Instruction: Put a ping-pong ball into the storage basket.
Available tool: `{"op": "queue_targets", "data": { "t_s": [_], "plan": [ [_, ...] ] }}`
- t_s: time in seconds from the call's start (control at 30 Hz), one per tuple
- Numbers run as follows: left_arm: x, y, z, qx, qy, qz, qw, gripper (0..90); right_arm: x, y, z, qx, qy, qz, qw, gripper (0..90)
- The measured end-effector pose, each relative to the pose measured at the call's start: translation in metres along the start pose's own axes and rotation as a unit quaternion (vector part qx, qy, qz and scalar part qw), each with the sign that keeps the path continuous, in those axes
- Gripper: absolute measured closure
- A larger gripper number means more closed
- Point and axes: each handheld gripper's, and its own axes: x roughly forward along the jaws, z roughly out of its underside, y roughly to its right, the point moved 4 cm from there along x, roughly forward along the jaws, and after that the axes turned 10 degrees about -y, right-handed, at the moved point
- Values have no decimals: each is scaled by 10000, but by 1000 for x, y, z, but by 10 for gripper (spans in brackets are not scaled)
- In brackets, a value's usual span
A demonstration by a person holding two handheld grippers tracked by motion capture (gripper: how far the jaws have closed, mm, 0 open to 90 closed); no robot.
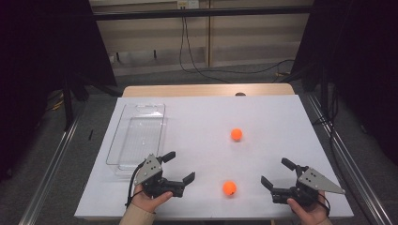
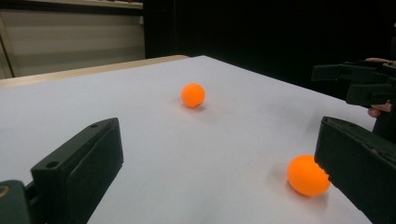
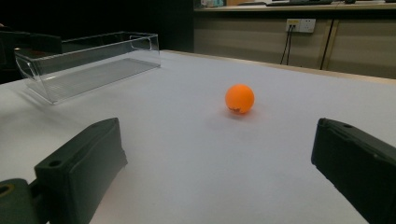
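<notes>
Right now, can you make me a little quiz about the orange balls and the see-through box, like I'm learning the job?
1. How many orange balls lie on the white table?
2. True or false: one ball already lies inside the clear plastic box.
3. Which gripper is the near ball closer to: A) the left gripper, B) the right gripper, C) about midway between them?

Key
1. Two: the near ball and the far ball.
2. False: the box holds nothing; both balls lie on the table, apart from it.
3. C: it lies between the two open grippers, touching neither.
</notes>
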Motion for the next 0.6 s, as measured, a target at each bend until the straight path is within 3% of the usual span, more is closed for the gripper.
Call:
{"op": "queue_targets", "data": {
  "t_s": [0.6],
  "plan": [
    [14,6,-1,84,-147,127,9998,10,0,0,0,-2,-1,0,10000,16]
  ]
}}
